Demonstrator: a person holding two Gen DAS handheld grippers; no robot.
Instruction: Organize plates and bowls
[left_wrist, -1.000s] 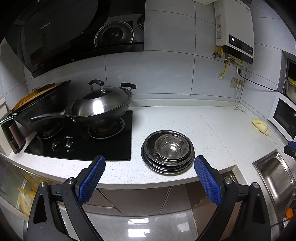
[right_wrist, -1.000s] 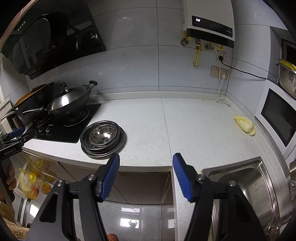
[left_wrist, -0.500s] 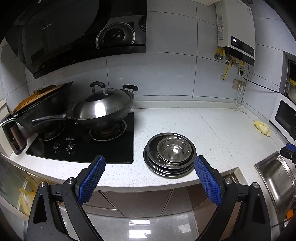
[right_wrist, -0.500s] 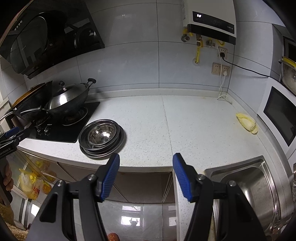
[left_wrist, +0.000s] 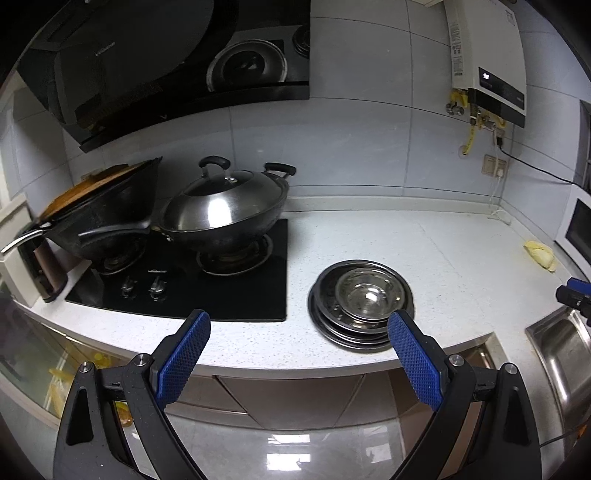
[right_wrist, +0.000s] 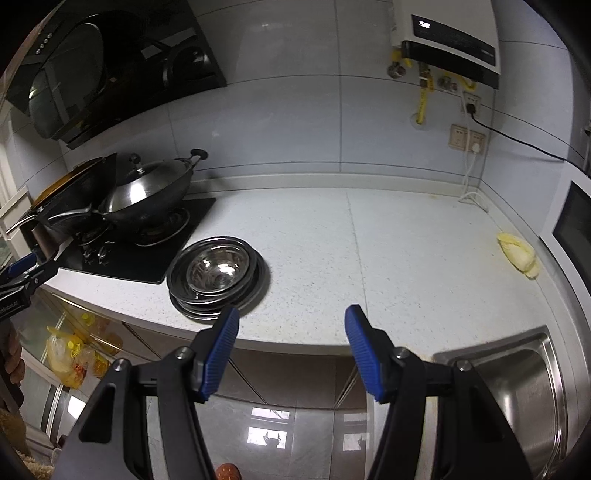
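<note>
Left wrist view, gripper: the left gripper (left_wrist: 297, 343) hangs off the counter's front edge, its blue-padded jaws spread wide with nothing between them.
Right wrist view, gripper: the right gripper (right_wrist: 291, 341) stands partly open and empty, short of the front edge.
Stack: the pile of round stainless-steel plates with a shiny steel bowl on top (left_wrist: 362, 302) sits on the white speckled counter (left_wrist: 424, 258) near its front edge, just right of the black glass hob (left_wrist: 207, 291); in the right wrist view it lies left of the jaws (right_wrist: 218, 278).
Sink: the steel sink basin (right_wrist: 517, 398) is set into the counter's right front corner.
Hob: a lidded steel wok (left_wrist: 225, 212) and a black pan (left_wrist: 107, 218) sit on the burners.
Far right edge: a yellow cloth (right_wrist: 517, 253).
</note>
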